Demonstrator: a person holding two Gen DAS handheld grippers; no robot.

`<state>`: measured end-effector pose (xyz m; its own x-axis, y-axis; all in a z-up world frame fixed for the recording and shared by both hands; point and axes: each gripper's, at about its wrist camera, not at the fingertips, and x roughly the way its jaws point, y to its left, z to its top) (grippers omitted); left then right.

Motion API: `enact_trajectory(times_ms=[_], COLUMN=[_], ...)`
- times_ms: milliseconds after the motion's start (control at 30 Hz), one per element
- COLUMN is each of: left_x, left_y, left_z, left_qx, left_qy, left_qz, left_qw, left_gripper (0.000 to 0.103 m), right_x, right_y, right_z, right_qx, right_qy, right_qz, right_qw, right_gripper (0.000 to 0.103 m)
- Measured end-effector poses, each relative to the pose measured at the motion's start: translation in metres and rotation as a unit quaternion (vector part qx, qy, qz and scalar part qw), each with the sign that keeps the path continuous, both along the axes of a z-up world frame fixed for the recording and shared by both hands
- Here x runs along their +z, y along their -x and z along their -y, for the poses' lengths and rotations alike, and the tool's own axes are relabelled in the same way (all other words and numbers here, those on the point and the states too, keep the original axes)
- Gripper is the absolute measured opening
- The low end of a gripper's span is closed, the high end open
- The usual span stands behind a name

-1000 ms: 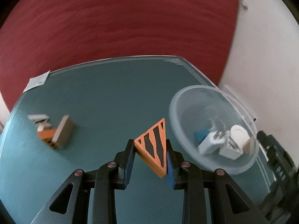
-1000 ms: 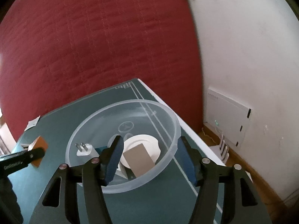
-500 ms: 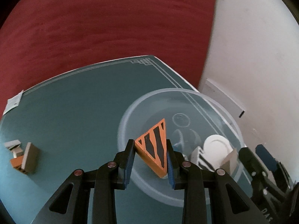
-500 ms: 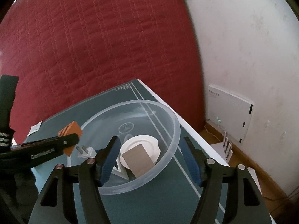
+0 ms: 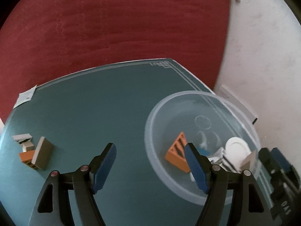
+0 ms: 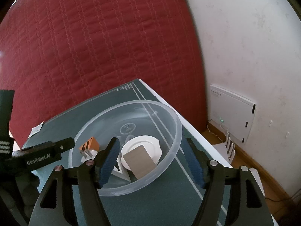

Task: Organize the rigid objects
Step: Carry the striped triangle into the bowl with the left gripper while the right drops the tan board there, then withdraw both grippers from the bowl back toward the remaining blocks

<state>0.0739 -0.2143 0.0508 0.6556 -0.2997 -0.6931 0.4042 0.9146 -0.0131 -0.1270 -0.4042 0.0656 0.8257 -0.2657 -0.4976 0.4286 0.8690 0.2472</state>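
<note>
Orange, the triangular block point(image 5: 177, 155) lies inside the clear plastic bowl point(image 5: 150, 124), gathered with other pieces, while the left gripper point(image 5: 150, 160) and right gripper point(image 6: 153, 155) hover spread-fingered and empty.

Orange triangular block point(image 5: 176, 155) lies tilted inside clear bowl point(image 5: 150, 145), touching nothing, just left of left gripper's point(image 5: 150, 166) right finger; jaws spread wide.

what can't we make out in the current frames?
- Left wrist view: pile at the table's left is small and blurred; pieces under the tan block can't be told apart.
- Left wrist view: right tool is blurred and cut by the edge.
- Right wrist view: plug and wedge in the bowl are partly behind the left tool.
</note>
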Motion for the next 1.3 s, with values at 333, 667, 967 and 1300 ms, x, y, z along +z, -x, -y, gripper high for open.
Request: enact_trajectory(times_ms=[333,667,967,1300], left_x=[-0.006,-0.014,-0.013,-0.012], left_y=[0.004,0.006,0.012,0.006], left_z=[-0.014,-0.03,-0.043,-0.078], left_qx=[0.03,0.055,0.081,0.124], left_qy=[-0.014,-0.031,-0.037,-0.028], left_qz=[-0.004,-0.006,-0.003,-0.005], left_qw=[0.9994,0.998,0.996,0.9918], left_gripper=[0.085,0.093,0.094,0.094], right_x=[-0.002,-0.004,-0.003,-0.004], right_y=[-0.003,-0.006,-0.007,-0.008], right_z=[-0.003,-0.005,-0.009,-0.011], right_qx=[0.007,0.027,0.04,0.05], right_qy=[-0.001,-0.007,-0.008,-0.007], right_qz=[-0.001,-0.004,-0.007,-0.01], right_qw=[1.0,1.0,0.999,0.999], right_gripper=[0.075,0.078,0.078,0.079])
